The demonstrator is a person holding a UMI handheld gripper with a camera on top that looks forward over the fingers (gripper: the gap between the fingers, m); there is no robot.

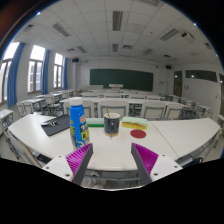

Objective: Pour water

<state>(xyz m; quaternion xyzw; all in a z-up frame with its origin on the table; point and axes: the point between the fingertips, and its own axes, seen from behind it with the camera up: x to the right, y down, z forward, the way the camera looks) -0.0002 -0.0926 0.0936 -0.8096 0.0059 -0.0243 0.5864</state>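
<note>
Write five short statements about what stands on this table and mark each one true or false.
1. The blue bottle stands upright on the white table. True.
2. The gripper holds the bottle. False: its fingers are open and empty, with the bottle just beyond the left finger.
3. A dark can stands to the right of the bottle. True.
4. The can lies on its side. False: it stands upright.
5. A flat red and yellow object lies to the right of the can. True.
</note>
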